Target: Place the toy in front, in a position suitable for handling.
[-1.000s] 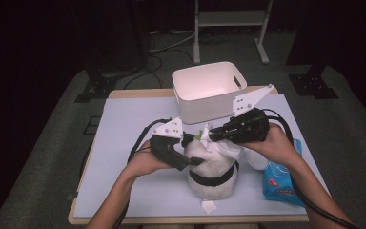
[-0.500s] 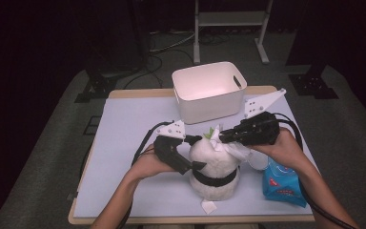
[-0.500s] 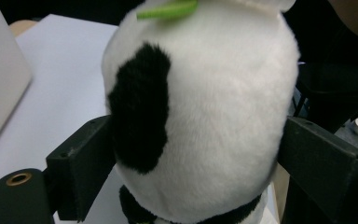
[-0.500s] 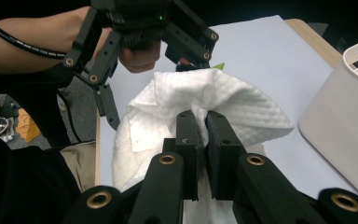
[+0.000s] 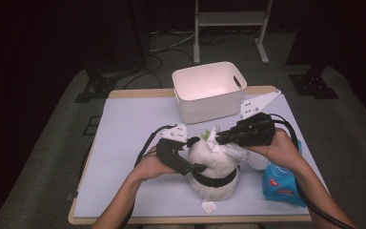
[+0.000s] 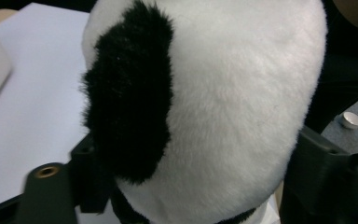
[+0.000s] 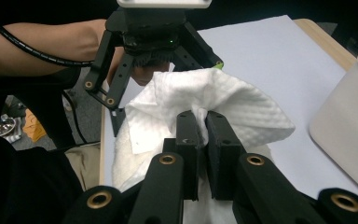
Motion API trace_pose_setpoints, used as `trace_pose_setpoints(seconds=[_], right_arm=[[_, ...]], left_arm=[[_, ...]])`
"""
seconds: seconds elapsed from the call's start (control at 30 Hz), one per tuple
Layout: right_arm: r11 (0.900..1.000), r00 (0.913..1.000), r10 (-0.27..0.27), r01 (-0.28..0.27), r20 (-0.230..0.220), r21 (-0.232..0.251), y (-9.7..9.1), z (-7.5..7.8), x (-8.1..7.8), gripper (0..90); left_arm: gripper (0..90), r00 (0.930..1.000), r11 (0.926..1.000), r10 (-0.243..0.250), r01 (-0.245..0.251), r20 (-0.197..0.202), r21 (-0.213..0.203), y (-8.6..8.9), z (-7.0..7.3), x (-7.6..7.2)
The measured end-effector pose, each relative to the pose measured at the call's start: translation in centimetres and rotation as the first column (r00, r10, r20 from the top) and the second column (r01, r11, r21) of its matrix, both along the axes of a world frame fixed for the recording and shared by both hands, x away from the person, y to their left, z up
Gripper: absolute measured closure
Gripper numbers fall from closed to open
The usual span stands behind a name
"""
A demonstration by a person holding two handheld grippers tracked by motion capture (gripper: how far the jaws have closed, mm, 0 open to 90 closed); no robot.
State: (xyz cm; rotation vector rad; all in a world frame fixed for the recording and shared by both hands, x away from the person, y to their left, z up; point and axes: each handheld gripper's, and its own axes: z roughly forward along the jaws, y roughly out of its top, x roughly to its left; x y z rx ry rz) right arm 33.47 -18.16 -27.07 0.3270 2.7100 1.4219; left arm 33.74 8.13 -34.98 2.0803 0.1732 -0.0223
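Note:
A white and black plush panda (image 5: 214, 164) sits on the table near the front edge. My left gripper (image 5: 195, 155) comes in from the left. Its jaws have just been closing, and they now press both sides of the panda's head (image 6: 223, 93). My right gripper (image 5: 220, 138) reaches in from the right over the top of the head. It is shut on a crumpled white tissue (image 7: 214, 95), which rests against the plush. In the right gripper view, the right gripper (image 7: 204, 123) pinches the tissue's fold, and the left gripper (image 7: 154, 46) shows beyond it.
A white plastic bin (image 5: 209, 90) stands behind the panda at the far middle of the pale blue mat (image 5: 124, 138); its wall (image 7: 349, 121) is at the right. A blue tissue pack (image 5: 279, 183) lies by the right forearm. A small white scrap (image 5: 208, 207) lies at the front edge.
The left gripper has sunk a little along the panda's head, its jaws spreading and then closing on it again. The right gripper still holds the tissue and has hardly moved.

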Motion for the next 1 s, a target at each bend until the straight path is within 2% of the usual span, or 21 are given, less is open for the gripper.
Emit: trace_pose_setpoints(seconds=[0.17, 0.33, 0.5, 0.57, 0.6, 0.83, 1.0], right_arm=[[1.0000, 1.0000, -0.002, 0.002, 0.008, 0.000, 0.5, 0.5, 0.2, 83.6], [0.9999, 0.9993, -0.007, 0.007, 0.038, 0.016, 1.3, 1.3, 0.4, 83.6], [0.9997, 0.9989, -0.008, 0.008, 0.045, 0.021, 1.8, 1.3, 0.6, 83.5], [0.9999, 0.9990, -0.013, 0.013, 0.042, 0.004, 1.8, 1.1, 0.7, 83.5], [0.9999, 0.9992, -0.012, 0.012, 0.037, -0.002, 1.7, 0.9, 0.7, 83.5], [0.9996, 0.9993, -0.026, 0.026, 0.026, -0.005, 0.7, 0.4, 0.8, 83.3], [0.9986, 0.9987, -0.050, 0.050, 0.007, -0.017, -0.5, -0.1, 1.0, 83.1]], left_arm=[[29.3, 0.9999, 0.9999, 0.002, -0.002, 0.012, -0.013, 0.5, 0.5, 0.4], [29.9, 0.9948, 0.9989, 0.040, -0.042, 0.094, 0.022, 1.5, 1.9, 0.5], [29.9, 0.9933, 0.9963, 0.036, -0.044, 0.110, 0.074, 2.3, 2.6, 0.5], [29.9, 0.9941, 0.9960, 0.033, -0.042, 0.103, 0.080, 2.5, 2.3, 0.6], [29.9, 0.9947, 0.9969, 0.034, -0.041, 0.097, 0.068, 2.6, 2.2, 0.6], [29.4, 0.9959, 0.9972, 0.053, -0.057, 0.073, 0.048, 3.2, 1.5, 0.6], [29.3, 0.9959, 0.9975, 0.058, -0.061, 0.070, 0.036, 3.4, 1.4, 0.6]])
